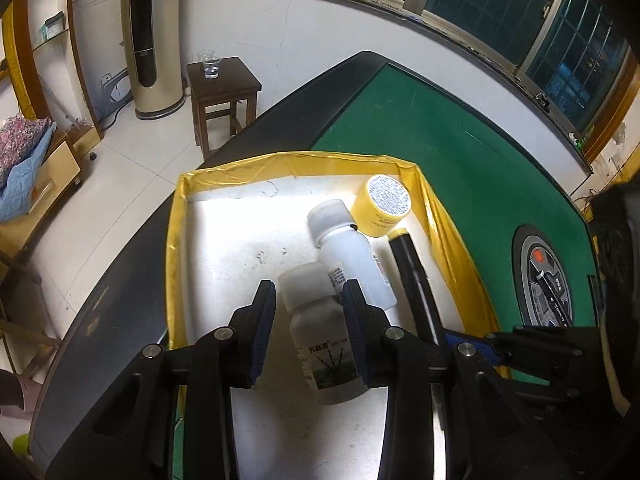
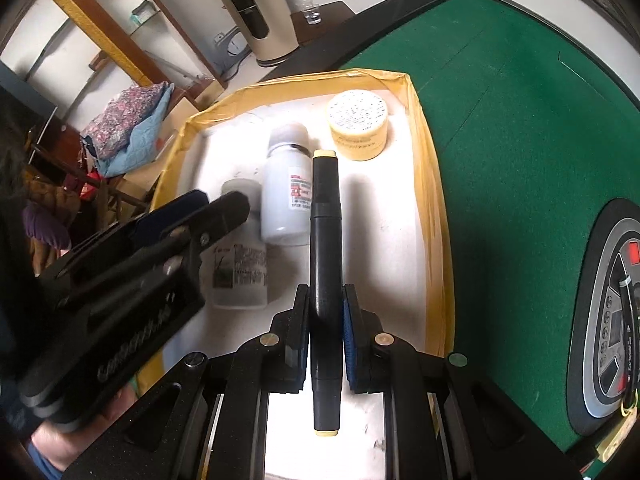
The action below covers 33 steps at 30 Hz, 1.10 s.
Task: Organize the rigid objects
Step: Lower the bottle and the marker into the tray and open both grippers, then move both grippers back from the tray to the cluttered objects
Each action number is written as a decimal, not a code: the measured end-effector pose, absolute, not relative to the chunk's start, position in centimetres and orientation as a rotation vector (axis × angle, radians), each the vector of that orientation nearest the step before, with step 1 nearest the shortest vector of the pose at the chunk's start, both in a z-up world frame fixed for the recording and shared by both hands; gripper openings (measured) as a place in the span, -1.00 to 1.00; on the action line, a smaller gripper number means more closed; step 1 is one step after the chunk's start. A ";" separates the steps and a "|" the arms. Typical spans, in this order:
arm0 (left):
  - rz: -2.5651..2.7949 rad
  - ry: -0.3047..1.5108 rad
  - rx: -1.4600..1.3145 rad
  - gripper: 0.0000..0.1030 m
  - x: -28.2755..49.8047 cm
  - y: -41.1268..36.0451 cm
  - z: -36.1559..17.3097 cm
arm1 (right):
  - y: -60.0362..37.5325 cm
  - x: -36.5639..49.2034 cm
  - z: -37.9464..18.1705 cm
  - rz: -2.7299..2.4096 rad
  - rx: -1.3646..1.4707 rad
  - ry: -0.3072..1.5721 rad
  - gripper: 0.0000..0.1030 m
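Observation:
A white tray with a yellow taped rim [image 1: 178,240] [image 2: 434,208] sits on the green table. In it lie a translucent white bottle with a green label [image 1: 320,336] [image 2: 240,268], a second white bottle [image 1: 352,256] [image 2: 286,196] and a yellow round jar [image 1: 382,204] [image 2: 358,124]. My left gripper [image 1: 308,304] is open, its jaws on either side of the green-label bottle with gaps. My right gripper [image 2: 326,308] is shut on a black marker with cream ends [image 2: 325,240] [image 1: 414,276], held over the tray's right side beside the second bottle.
A round grey control panel [image 1: 546,284] [image 2: 612,336] is set into the green felt [image 1: 440,128] right of the tray. The table's black edge [image 1: 120,280] drops to the floor at left. A wooden stool with plastic cups [image 1: 222,80] and a tower fan [image 1: 146,40] stand beyond.

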<state>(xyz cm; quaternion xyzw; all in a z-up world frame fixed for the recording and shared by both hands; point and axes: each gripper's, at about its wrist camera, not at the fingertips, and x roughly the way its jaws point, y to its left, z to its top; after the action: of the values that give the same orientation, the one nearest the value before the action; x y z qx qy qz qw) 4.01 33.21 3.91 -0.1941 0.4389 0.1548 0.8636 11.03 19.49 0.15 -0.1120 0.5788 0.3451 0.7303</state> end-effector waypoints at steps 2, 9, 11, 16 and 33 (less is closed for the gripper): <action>0.330 0.921 -0.404 -0.38 4.1 33.1 4.0 | 19.4 11.2 0.1 0.762 -0.244 1.272 -0.74; 0.357 0.937 -0.401 -0.37 4.0 32.9 3.9 | 18.6 11.3 0.7 0.759 -0.261 1.265 -0.68; 0.364 0.938 -0.404 -0.37 3.9 32.8 4.0 | 18.3 11.1 1.2 0.769 -0.256 1.253 -0.62; 0.362 0.925 -0.409 -0.37 2.8 32.3 4.5 | 16.2 9.8 2.8 0.794 -0.221 1.221 -0.60; 0.302 0.809 -0.390 -0.37 -4.1 26.9 7.6 | 8.2 3.0 5.2 0.957 -0.065 1.176 -0.60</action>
<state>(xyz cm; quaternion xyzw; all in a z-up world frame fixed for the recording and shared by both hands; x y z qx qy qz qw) -4.07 26.89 7.62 -0.1876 0.3897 0.1454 0.8898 3.01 8.24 5.24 -0.0293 0.5330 0.4339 0.7258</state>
